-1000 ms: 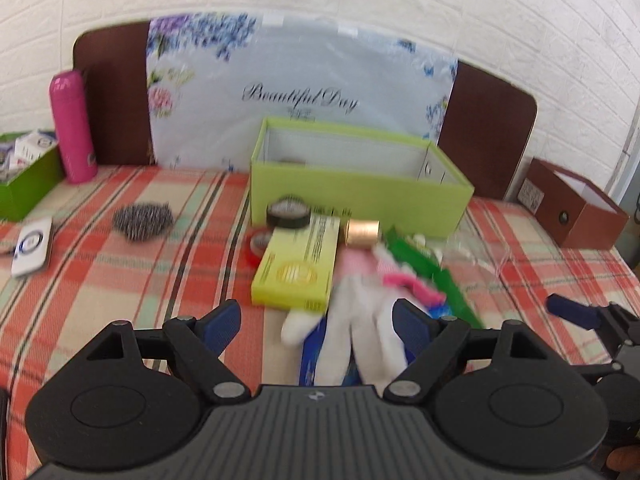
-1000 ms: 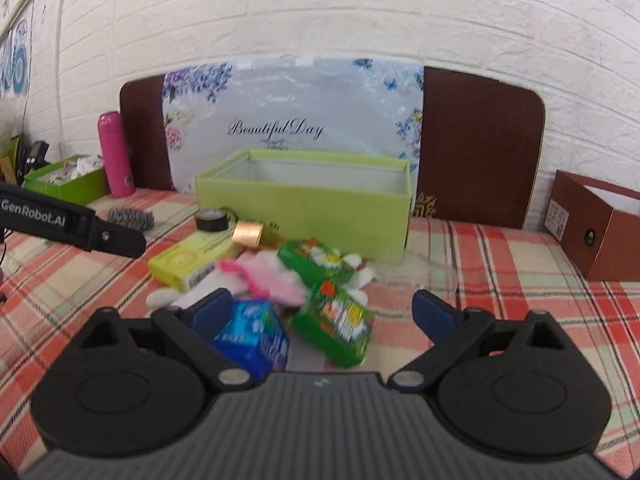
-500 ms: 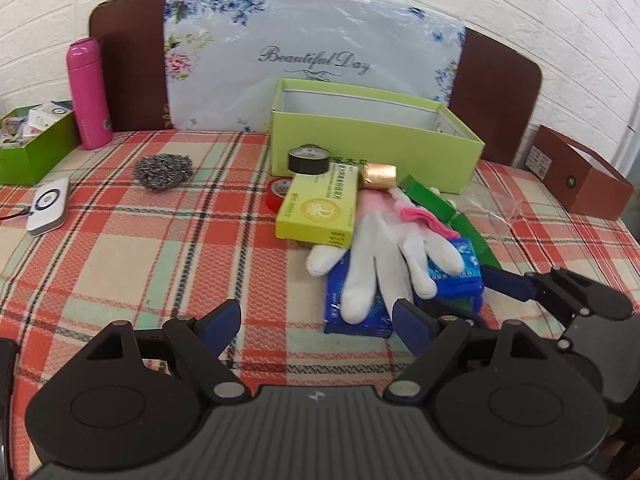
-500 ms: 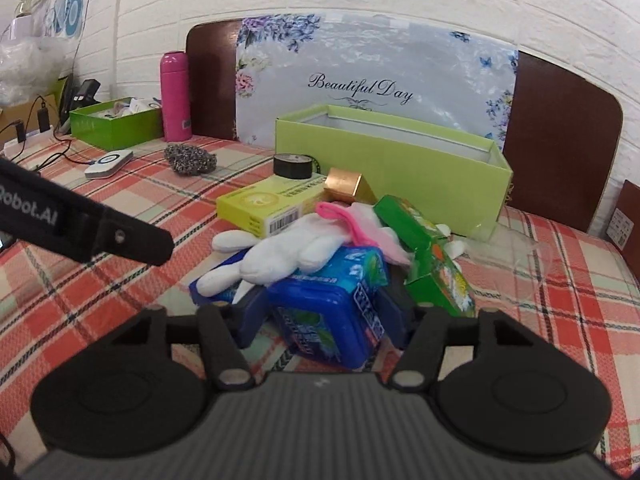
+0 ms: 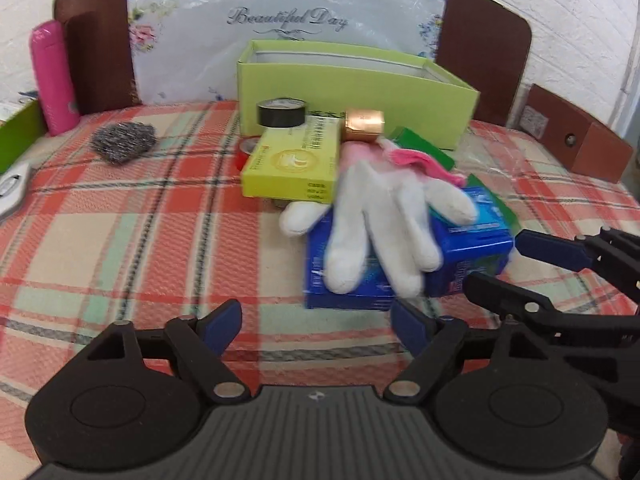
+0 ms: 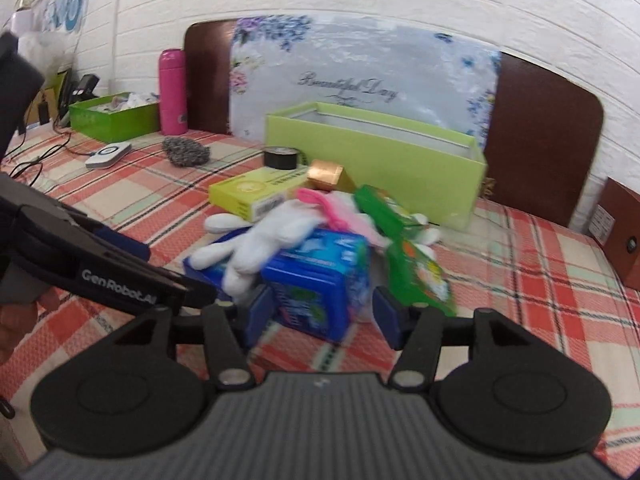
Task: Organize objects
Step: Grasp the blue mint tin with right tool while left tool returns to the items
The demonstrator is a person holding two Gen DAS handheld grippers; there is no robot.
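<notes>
the right gripper (image 6: 322, 314) had its jaws spread around a blue box (image 6: 320, 284) in the pile before the lime-green box (image 6: 372, 160), a white glove (image 5: 376, 232) draped over it. the left gripper (image 5: 318, 320) stood wide apart, empty.

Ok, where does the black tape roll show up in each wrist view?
Left wrist: black tape roll upper centre, on the yellow-green carton, in front of the lime box.
Right wrist: tape roll left of centre, before the same box's left corner.
Shared landmark: the lime box.
</notes>
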